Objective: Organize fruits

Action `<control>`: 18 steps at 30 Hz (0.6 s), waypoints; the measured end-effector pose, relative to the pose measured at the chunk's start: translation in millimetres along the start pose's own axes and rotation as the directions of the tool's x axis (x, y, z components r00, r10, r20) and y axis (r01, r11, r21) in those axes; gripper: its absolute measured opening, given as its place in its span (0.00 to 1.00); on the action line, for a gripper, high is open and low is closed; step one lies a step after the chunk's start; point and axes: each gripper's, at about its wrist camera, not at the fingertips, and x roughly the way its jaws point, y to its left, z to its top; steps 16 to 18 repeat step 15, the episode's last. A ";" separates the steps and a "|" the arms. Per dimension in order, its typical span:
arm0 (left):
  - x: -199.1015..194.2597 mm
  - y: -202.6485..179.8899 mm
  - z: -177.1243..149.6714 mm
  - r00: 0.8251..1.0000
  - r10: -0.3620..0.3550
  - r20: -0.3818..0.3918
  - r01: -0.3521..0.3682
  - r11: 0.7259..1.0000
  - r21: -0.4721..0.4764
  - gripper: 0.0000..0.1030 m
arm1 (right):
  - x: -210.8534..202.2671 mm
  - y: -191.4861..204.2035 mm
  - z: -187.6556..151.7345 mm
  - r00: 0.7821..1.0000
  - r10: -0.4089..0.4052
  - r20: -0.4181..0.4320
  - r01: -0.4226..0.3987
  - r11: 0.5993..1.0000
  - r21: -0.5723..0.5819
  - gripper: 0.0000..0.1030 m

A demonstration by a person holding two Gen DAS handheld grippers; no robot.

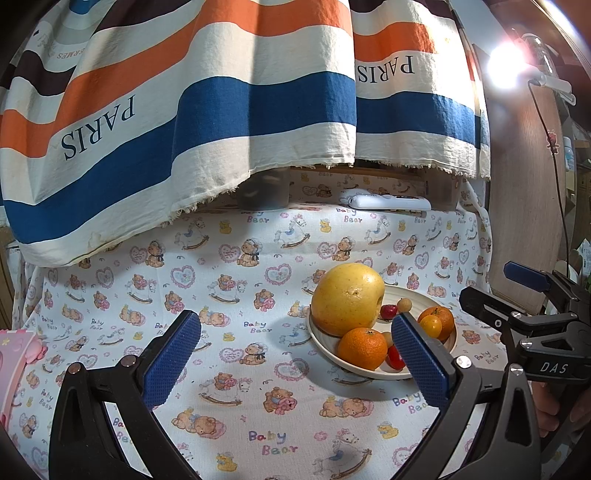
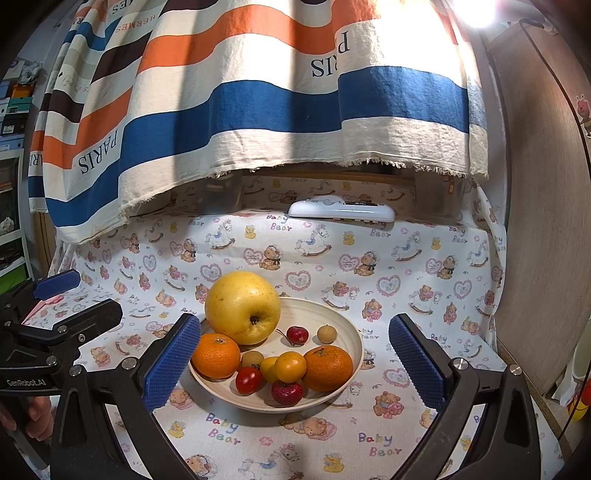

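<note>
- backdrop: striped cloth [image 2: 258, 122] in orange, blue, cream and brown, printed "paris", hangs across the upper frame; a lamp [image 2: 476, 9] glares at upper right beside a wood panel [image 2: 546, 221].
- desk: covered by a baby-bear print cloth [image 2: 406, 266]; a white remote-like device [image 2: 341, 212] lies at the far edge, under the hem of the striped cloth.
- plate [image 2: 347, 332]: cream, shallow, centre of the right wrist view, right of centre in the left wrist view; all the fruit sits in it.
- contents: large yellow apple [image 2: 242, 306] at the back, probably there for its bulk; two oranges [image 2: 216, 355] left and right at the front; small yellow, red and brown fruits between them, some touching.
- left tool [image 1: 295, 354]: fingers spread wide, holding nothing, low over bare cloth, plate behind its right pad.
- right tool [image 2: 295, 358]: also wide apart and empty, framing the plate from the near side.
- judgement: fruit looks gathered; either sorting is nearly finished or has not yet begun.
- pink item [image 1: 18, 354]: left edge of left wrist view, kind unclear.
</note>
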 end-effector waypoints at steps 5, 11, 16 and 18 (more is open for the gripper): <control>-0.1 -0.1 -0.2 1.000 0.000 0.000 0.000 1.000 0.001 1.00 | -0.4 0.1 0.0 1.000 -0.002 0.000 0.002 1.000 0.001 0.99; -0.2 0.0 -0.2 1.000 0.000 0.000 0.000 1.000 0.001 1.00 | -0.5 -0.3 0.1 1.000 -0.003 0.000 0.003 1.000 0.001 0.99; -0.3 0.0 -0.2 1.000 0.001 0.001 -0.001 1.000 0.001 1.00 | 0.2 1.9 0.1 1.000 -0.011 0.001 0.011 1.000 0.002 0.99; -0.3 0.0 -0.2 1.000 0.001 0.001 -0.001 1.000 0.001 1.00 | 0.2 1.9 0.1 1.000 -0.011 0.001 0.011 1.000 0.002 0.99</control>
